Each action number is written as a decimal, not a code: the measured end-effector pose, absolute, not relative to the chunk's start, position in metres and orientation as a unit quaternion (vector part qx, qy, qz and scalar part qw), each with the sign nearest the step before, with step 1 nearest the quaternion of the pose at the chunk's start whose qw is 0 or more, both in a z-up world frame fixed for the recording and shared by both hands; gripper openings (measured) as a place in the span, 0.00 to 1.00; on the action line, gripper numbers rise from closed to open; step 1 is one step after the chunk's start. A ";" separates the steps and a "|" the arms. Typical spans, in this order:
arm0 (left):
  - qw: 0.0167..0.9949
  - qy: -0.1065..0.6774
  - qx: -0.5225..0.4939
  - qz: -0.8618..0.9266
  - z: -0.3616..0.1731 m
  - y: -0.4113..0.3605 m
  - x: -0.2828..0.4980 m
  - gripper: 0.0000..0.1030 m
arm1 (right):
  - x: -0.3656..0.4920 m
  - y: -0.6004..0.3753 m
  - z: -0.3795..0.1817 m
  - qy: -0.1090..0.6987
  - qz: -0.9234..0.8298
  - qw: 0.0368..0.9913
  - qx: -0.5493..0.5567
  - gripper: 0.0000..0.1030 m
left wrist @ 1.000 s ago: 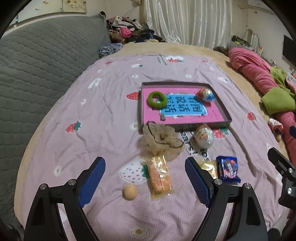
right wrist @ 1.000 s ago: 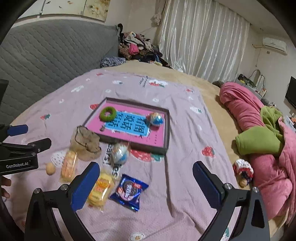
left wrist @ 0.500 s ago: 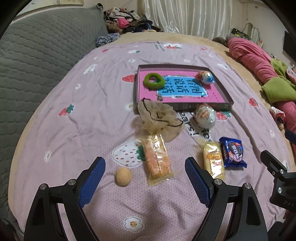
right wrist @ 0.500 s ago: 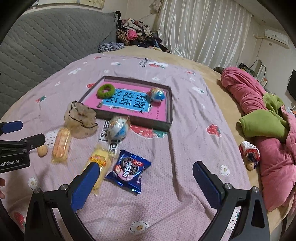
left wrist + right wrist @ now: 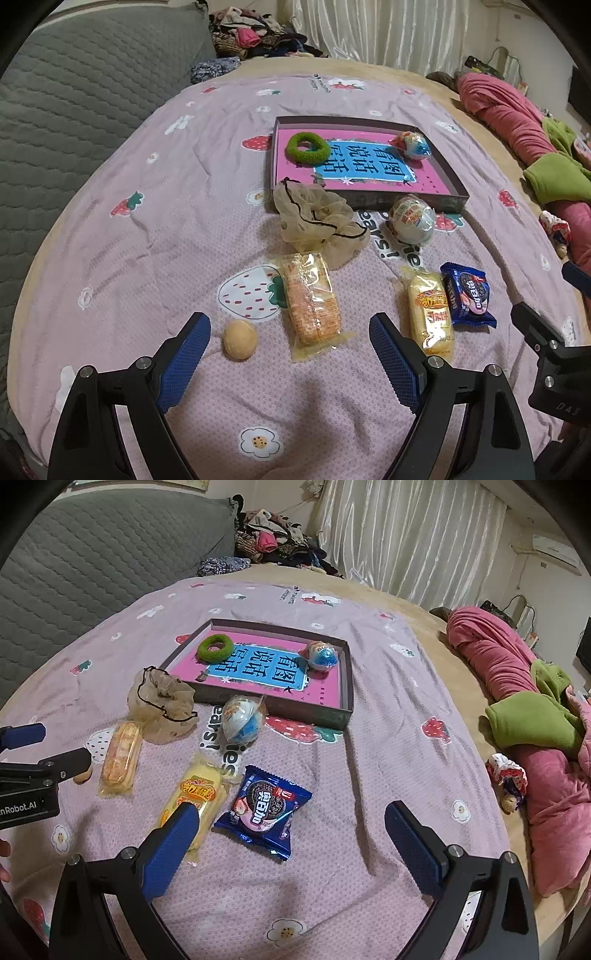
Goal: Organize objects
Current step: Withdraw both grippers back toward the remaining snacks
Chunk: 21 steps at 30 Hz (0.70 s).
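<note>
Nearing snacks, left claw [image 5: 290,349] lower, gaping

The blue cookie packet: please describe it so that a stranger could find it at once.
Start from the shallow pink-lined box tray on the lilac strawberry bedsheet. Nearer the camera lies the glossy blue cookie packet, beside a long yellow cake wrapper. It alone is dark blue with a black sandwich cookie pictured.

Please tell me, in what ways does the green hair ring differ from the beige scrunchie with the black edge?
The green hair ring lies inside the tray; the beige scrunchie lies on the bedsheet, against the tray's near corner. The green ring is a neat, thick, fuzzy circle with an open centre; the beige scrunchie is crumpled, sheer fabric with a thin black edge. The beige one spreads wider. Both are soft hair ties, untouched by either gripper.
</note>
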<state>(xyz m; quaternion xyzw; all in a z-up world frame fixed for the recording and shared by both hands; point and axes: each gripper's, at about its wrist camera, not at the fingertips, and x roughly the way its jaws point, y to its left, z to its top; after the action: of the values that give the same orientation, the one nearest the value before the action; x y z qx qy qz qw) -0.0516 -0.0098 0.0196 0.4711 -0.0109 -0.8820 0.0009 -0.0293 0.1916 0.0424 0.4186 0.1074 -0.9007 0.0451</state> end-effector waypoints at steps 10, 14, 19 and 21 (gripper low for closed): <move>-0.002 -0.006 0.479 -0.878 0.008 -0.009 -0.055 0.86 | -0.033 0.195 0.036 0.100 -0.899 0.042 0.423 0.99; -0.002 -0.006 0.486 -0.874 -0.001 -0.008 -0.058 0.86 | -0.036 0.197 0.030 0.096 -0.897 0.039 0.431 0.99; -0.003 -0.004 0.493 -0.870 -0.010 -0.008 -0.065 0.86 | -0.042 0.199 0.022 0.091 -0.893 0.036 0.440 0.99; -0.002 -0.002 0.497 -0.868 -0.015 -0.008 -0.069 0.86 | -0.046 0.200 0.017 0.090 -0.891 0.035 0.444 0.99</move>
<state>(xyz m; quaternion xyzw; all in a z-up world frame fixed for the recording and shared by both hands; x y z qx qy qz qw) -0.0689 -0.0085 -0.0147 0.4967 -0.0023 -0.8679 -0.0025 -0.0461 0.1998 0.0173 0.4435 0.0897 -0.8911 0.0350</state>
